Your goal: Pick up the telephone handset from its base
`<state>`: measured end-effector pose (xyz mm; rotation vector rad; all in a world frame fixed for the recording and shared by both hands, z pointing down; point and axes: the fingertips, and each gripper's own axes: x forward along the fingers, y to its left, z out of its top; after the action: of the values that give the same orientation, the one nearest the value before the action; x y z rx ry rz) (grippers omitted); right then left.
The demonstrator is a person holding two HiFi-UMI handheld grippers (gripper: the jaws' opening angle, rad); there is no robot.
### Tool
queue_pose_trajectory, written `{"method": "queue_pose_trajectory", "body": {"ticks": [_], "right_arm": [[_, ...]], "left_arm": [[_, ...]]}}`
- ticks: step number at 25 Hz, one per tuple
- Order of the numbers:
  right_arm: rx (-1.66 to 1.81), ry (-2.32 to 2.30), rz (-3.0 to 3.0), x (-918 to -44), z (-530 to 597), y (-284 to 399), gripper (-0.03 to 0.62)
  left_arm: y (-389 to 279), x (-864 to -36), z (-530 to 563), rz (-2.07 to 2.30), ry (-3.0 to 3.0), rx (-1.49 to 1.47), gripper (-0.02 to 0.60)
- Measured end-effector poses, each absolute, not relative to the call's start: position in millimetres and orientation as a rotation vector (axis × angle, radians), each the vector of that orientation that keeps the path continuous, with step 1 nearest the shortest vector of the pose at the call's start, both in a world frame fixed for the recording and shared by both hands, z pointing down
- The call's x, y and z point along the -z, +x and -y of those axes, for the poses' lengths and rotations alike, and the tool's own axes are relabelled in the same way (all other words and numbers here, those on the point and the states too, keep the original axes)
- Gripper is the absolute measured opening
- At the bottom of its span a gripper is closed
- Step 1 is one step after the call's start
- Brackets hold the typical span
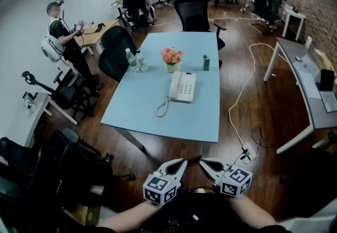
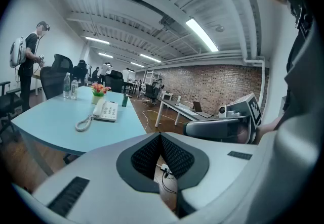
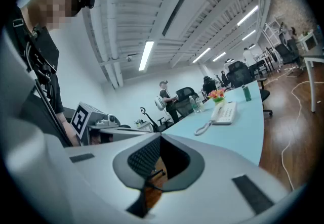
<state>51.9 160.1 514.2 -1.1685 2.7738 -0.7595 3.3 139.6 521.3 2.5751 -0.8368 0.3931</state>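
Currently bottom centre: left gripper (image 1: 179,164) and right gripper (image 1: 204,164) closed tight, holding nothing. Open one, clamp handset (image 1: 174,85) mid-length at frame centre, lift off base (image 1: 186,89).

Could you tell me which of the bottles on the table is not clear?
The small green bottle, standing alone right of the flowers in the head view. The two clear bottles stand together on the flowers' other side.

Left claw (image 1: 178,164) jaws together, right claw (image 1: 206,164) jaws together, held side by side
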Motion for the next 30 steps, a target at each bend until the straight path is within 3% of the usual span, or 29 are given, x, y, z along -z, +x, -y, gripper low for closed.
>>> {"method": "queue_pose_trajectory", "body": {"ticks": [14, 30], "right_arm": [[0.774, -1.195, -2.748, -512, -112, 50, 0.018], [0.729, -1.364, -2.676, -507, 9, 59, 0.018]], "left_arm": [[-1, -520, -90, 0.824, 2.563, -0.414, 0.000], [-12, -521, 65, 0.837, 2.557, -0.379, 0.000]]}}
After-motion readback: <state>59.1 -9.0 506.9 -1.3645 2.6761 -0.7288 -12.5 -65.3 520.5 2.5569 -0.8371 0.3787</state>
